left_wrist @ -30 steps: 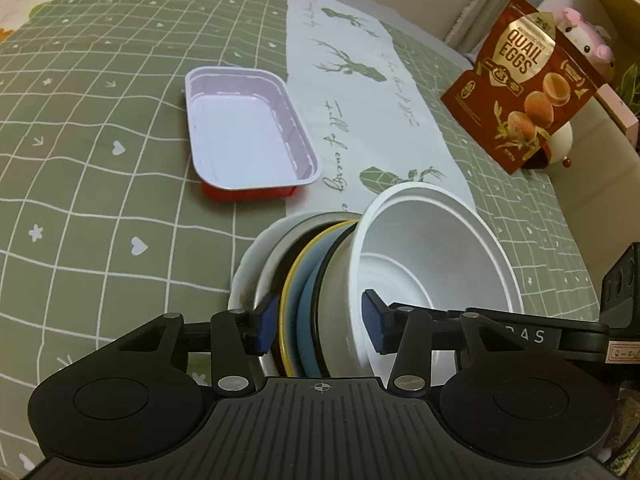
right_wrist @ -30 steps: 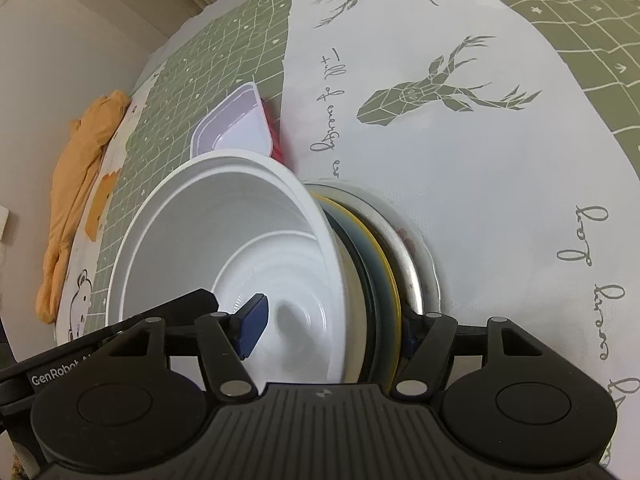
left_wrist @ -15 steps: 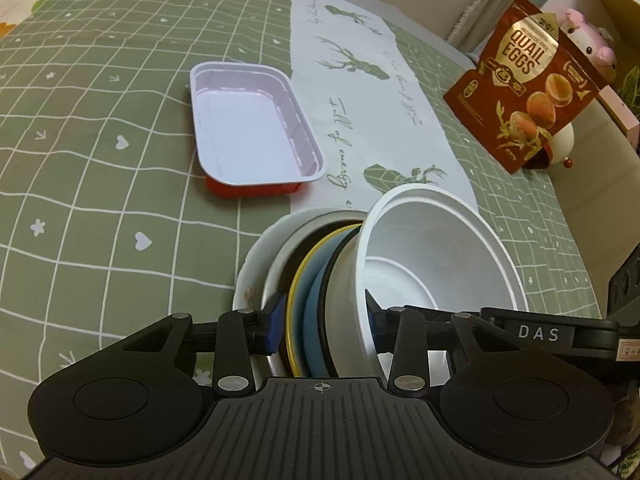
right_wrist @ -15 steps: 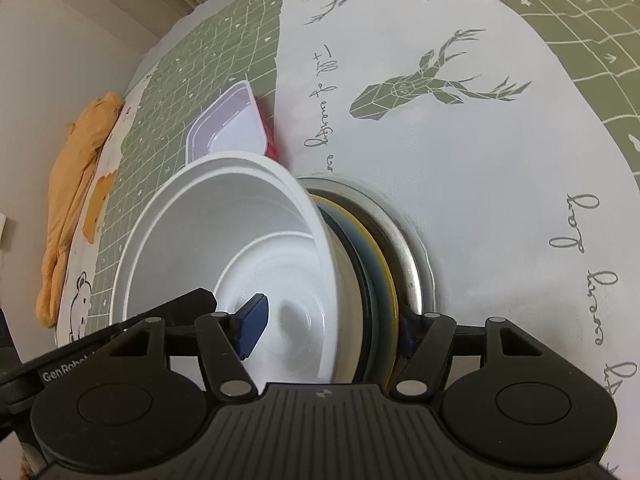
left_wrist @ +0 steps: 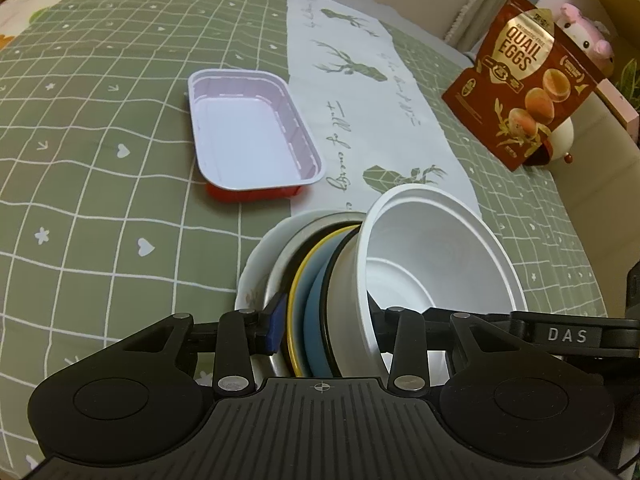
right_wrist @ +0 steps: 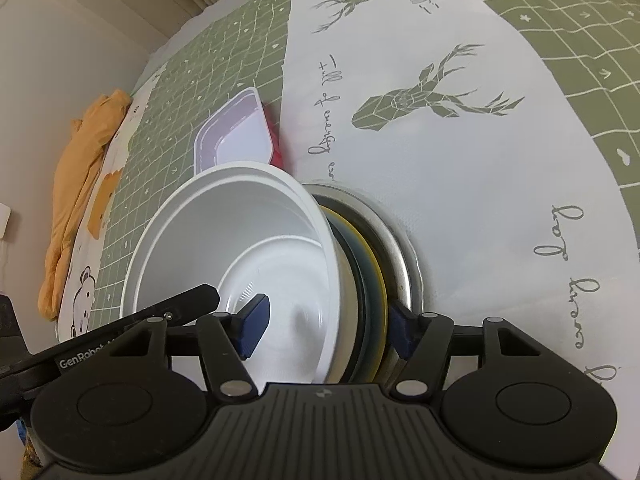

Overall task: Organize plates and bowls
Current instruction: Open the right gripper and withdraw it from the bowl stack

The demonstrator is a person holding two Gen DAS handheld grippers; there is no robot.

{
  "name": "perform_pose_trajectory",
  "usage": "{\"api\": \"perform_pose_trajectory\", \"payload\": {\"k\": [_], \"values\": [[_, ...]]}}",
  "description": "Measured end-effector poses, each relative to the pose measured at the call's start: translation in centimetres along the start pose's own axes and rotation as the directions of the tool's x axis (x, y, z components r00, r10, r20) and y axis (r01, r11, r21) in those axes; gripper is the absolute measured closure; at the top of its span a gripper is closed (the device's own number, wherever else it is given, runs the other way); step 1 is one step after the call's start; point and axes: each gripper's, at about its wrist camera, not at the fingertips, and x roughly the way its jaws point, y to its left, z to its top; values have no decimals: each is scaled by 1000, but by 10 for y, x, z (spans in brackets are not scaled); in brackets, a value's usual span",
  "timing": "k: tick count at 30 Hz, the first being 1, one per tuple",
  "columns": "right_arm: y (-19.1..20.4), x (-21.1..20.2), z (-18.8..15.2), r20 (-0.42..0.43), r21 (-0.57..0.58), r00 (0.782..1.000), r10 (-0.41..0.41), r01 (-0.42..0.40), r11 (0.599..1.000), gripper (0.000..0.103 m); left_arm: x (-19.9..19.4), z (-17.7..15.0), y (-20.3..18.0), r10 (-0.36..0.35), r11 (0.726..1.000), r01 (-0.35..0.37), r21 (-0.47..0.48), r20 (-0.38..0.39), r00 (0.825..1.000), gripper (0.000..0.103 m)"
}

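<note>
A stack of dishes is held on edge between both grippers: a white bowl (left_wrist: 436,256) nested against a black-rimmed dish, a blue plate (left_wrist: 314,320), a yellow-rimmed plate, a metal plate (left_wrist: 280,264) and a white plate (left_wrist: 252,276). My left gripper (left_wrist: 324,328) is shut on the stack, one finger behind the metal plate, the other inside the bowl. My right gripper (right_wrist: 326,324) grips the same stack from the opposite side; the white bowl (right_wrist: 224,240) and metal plate (right_wrist: 404,248) show there.
A white rectangular tray (left_wrist: 248,136) sits on a red one on the green checked cloth (left_wrist: 80,120); the tray also shows in the right wrist view (right_wrist: 234,136). A quail eggs bag (left_wrist: 524,76) stands far right. A white deer runner (right_wrist: 440,120) lies beneath.
The left gripper's jaws have closed tighter on the stack. The stack and both grippers have shifted slightly; the right grip looks unchanged.
</note>
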Motion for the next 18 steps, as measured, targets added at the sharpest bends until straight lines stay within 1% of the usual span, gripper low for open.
{"api": "perform_pose_trajectory", "payload": {"k": [6, 7, 8, 9, 10, 12, 14, 16, 18], "values": [[2, -5, 0, 11, -18, 1000, -11, 12, 1000, 41, 0, 0, 1, 4, 1000, -4, 6, 1, 1000, 65], [4, -7, -1, 18, -27, 1000, -19, 20, 999, 41, -2, 0, 1, 8, 1000, -8, 10, 13, 1000, 66], [5, -9, -2, 28, -37, 999, -31, 32, 999, 40, -7, 0, -1, 19, 1000, -19, 22, 41, 999, 68], [9, -14, -2, 56, -60, 997, -49, 53, 997, 40, -14, 0, -2, 15, 999, -17, 32, 69, 997, 77], [14, -19, -3, 85, -89, 995, -57, 65, 994, 40, -22, 1, -3, -6, 999, 2, 42, 93, 996, 78], [21, -29, -3, 126, -128, 990, -61, 77, 989, 40, -35, 1, -4, -32, 998, 25, 57, 125, 992, 78], [26, -35, -3, 138, -142, 989, -62, 81, 987, 40, -39, 3, -3, -44, 998, 38, 52, 136, 990, 78], [31, -38, -2, 151, -151, 986, -76, 99, 984, 40, -38, 5, 0, -38, 999, 34, 36, 134, 990, 78], [36, -40, -4, 177, -167, 978, -110, 140, 976, 40, -35, 5, 5, -18, 1000, 16, 23, 126, 992, 78]]}}
